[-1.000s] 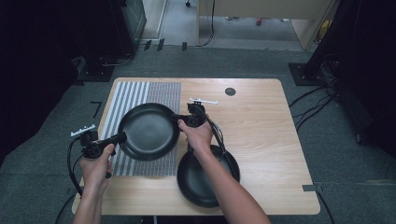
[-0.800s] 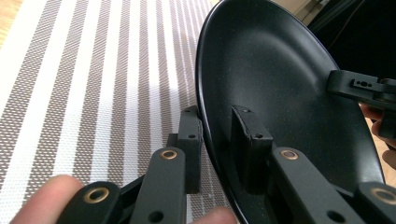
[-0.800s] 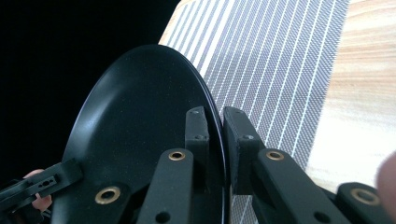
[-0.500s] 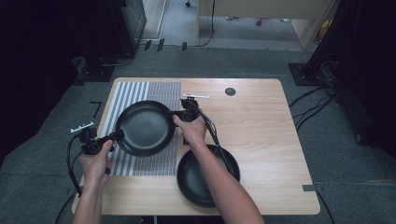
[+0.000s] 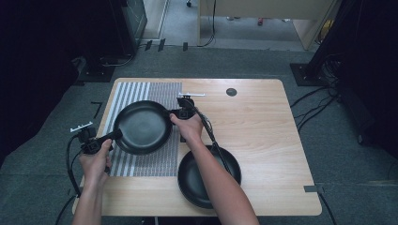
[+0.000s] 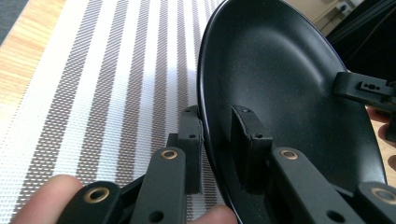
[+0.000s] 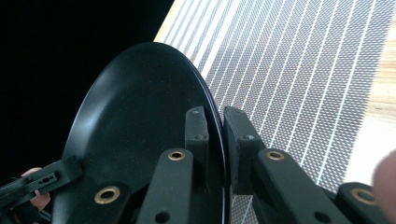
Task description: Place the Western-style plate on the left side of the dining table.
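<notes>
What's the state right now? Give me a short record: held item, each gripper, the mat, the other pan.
held item: black frying pan, gripped at opposite sides of its rim, over the mat
left gripper: shut on the pan's rim, one jaw inside, one outside; the grip looks close to the handle
right gripper: shut on the rim at the far side from the left gripper
striped mat: flat on the left part of the wooden table
second pan: black, on the bare table near its front edge, under the right forearm, untouched

Setting: a lab or recording studio. A lone wooden tabletop (image 5: 263,122) stands on grey carpet (image 5: 338,164). Cables (image 5: 309,101) and dark equipment stands (image 5: 324,51) surround it.
</notes>
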A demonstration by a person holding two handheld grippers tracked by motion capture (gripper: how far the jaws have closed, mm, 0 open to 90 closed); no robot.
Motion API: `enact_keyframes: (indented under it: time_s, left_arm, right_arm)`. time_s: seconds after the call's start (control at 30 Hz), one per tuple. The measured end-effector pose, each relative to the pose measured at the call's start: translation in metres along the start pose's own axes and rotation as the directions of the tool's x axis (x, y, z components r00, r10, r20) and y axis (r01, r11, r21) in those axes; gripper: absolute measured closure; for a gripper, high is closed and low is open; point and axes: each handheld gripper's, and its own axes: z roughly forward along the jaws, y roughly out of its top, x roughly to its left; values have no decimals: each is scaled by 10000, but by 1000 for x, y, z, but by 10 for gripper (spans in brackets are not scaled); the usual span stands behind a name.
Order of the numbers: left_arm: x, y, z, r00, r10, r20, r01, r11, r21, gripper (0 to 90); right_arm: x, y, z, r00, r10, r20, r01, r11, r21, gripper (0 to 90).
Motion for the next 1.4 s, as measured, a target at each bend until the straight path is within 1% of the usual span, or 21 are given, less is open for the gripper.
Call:
enact_keyframes:
  time_s: [0.13,0.3,0.4,0.5,0.57,0.67,0.73,0.83,0.93,0.97,1.0,1.03,1.07,1.13,1.17,1.2,1.3,1.33,1.37,1.4]
  left_arm:
    - [5,-1,5,9999,-44,-164,45,10000,84,752]
    - [12,-1,13,9992,-226,-316,230,9997,103,752]
    - [12,-1,19,9989,-291,-375,293,9996,57,752]
    - [10,0,28,9977,-419,-531,423,9991,73,752]
    - [8,0,32,9977,-346,-588,347,9994,4,751]
    - [10,0,39,9971,-401,-642,400,9992,-25,751]
    - [10,-2,42,9969,-330,-716,330,9995,-10,745]
    - [10,-4,45,9956,-106,-930,112,9999,53,734]
    - [8,-5,46,9925,252,-1193,-250,9997,31,713]
    - [6,-6,46,9901,456,-1330,-456,9990,31,704]
    - [5,-7,47,9882,571,-1419,-573,9984,22,692]
    - [4,-9,48,9849,778,-1547,-783,9969,29,679]
    - [3,-9,49,9831,902,-1591,-908,9959,35,665]
    - [3,-10,49,9817,1005,-1617,-1005,9949,82,655]
    - [3,-11,50,9793,1146,-1666,-1135,9934,157,650]
    - [3,-12,50,9777,1254,-1683,-1250,9921,133,641]
    - [2,-13,50,9737,1462,-1749,-1460,9892,140,631]
    - [1,-13,51,9711,1605,-1767,-1600,9870,173,621]
    - [0,-14,51,9662,1839,-1804,-1830,9829,222,598]
    - [-3,-16,52,9589,2122,-1886,-2114,9771,245,546]
  right_arm:
    - [-4,2,12,10000,32,44,-32,9998,173,805]
    - [-7,5,25,9998,42,180,-48,9994,339,799]
    - [-11,9,31,9996,10,276,-22,9991,429,793]
    - [-16,13,36,9990,-28,442,9,9991,435,785]
    - [-21,16,39,9986,2,525,-23,9992,394,780]
    - [-27,18,43,9988,14,481,-34,9991,411,784]
    - [-30,19,45,9987,-28,514,6,9991,435,784]
    - [-33,18,48,9986,-64,521,37,9987,518,784]
    - [-33,17,50,9986,-149,512,123,9987,503,784]
    - [-33,16,51,9985,-187,522,161,9986,510,783]
    - [-33,15,52,9978,-293,587,264,9984,505,782]
    - [-33,15,52,9973,-378,625,348,9982,482,781]
    - [-32,14,53,9962,-491,713,458,9978,479,778]
    - [-31,13,54,9936,-701,889,656,9964,532,772]
    - [-31,12,55,9923,-817,932,765,9954,573,772]
    - [-32,12,56,9912,-864,1008,801,9947,647,773]
    - [-31,12,56,9906,-899,1033,835,9944,651,769]
    - [-31,12,56,9901,-918,1058,852,9942,659,763]
    - [-30,11,57,9890,-974,1112,906,9938,652,758]
    - [-29,11,56,9868,-1070,1219,1000,9930,625,728]
